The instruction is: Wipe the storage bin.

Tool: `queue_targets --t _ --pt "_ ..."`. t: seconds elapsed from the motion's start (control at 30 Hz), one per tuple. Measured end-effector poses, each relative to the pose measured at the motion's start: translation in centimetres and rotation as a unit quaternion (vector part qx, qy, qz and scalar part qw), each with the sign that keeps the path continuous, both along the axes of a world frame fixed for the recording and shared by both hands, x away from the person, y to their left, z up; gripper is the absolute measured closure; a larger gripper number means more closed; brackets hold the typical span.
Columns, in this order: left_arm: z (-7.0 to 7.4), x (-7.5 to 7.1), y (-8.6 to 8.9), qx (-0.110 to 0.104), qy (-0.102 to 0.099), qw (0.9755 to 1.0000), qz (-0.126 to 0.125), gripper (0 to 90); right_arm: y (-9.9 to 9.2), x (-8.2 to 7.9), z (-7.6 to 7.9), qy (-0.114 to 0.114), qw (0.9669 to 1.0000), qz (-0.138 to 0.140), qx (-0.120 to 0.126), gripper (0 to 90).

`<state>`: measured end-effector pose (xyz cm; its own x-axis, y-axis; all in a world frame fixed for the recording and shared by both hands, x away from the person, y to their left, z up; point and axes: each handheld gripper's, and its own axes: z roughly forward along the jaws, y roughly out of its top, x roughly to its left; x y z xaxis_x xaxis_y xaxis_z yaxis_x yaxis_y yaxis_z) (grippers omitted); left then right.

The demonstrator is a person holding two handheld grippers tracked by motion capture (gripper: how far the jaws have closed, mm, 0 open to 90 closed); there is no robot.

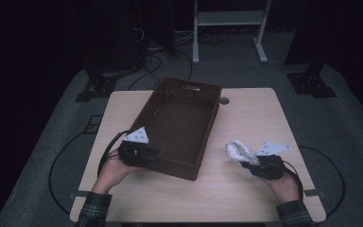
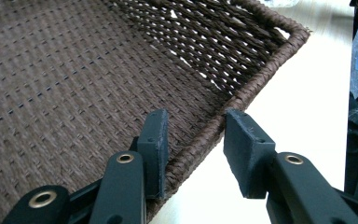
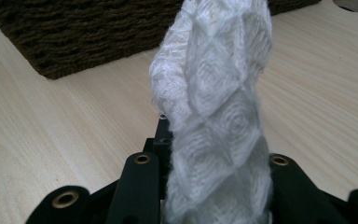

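Note:
A dark brown woven basket [image 1: 189, 86] lies slantwise on the pale wooden table, with nothing in it. My left gripper [image 1: 150, 154] is at its near left corner. In the left gripper view the basket's rim [image 2: 261, 74] runs between the jaws of the left gripper [image 2: 193, 122]. One pad rests against the inner wall and the other stands a little off the outer side. To the right of the basket, my right gripper [image 1: 248, 163] is shut on a crumpled white netted cloth [image 1: 238, 150]. That cloth [image 3: 219, 88] rises upright from between the right jaws.
The table [image 1: 250, 113] has a round cable hole [image 1: 224, 100] behind the basket's far right corner. Bare wood lies between the basket and the cloth. A white metal stand [image 1: 228, 19] and cables are on the floor beyond the table.

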<state>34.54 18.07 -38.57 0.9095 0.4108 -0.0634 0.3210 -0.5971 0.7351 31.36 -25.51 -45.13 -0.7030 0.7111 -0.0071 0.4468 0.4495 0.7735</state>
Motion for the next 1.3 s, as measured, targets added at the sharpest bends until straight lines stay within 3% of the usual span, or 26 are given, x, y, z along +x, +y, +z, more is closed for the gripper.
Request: queue_targets --t 0.27,0.53,0.7,1.0,1.3 --pt "-0.1 0.1 -2.3 -0.006 0.002 1.0 -0.006 64.9 -0.1 0.0 0.1 -0.003 1.0 -0.001 0.001 68.7" --pt "0.2 0.1 -4.4 0.006 -0.007 0.9998 -0.016 68.8 -0.5 0.0 0.1 -0.005 1.0 -0.003 0.002 68.6" --pt "0.8 0.1 -3.0 -0.006 -0.011 0.9998 -0.016 58.9 -0.6 0.0 0.1 -0.002 1.0 -0.005 0.002 68.7" --pt "0.7 0.1 0.8 0.015 -0.02 0.9997 -0.005 44.8 -0.4 0.0 0.1 -0.001 1.0 -0.005 0.002 68.6" --pt "0.3 0.2 3.0 0.03 -0.017 0.9994 0.003 53.5 -0.4 0.0 0.0 -0.002 1.0 -0.004 0.002 68.7"
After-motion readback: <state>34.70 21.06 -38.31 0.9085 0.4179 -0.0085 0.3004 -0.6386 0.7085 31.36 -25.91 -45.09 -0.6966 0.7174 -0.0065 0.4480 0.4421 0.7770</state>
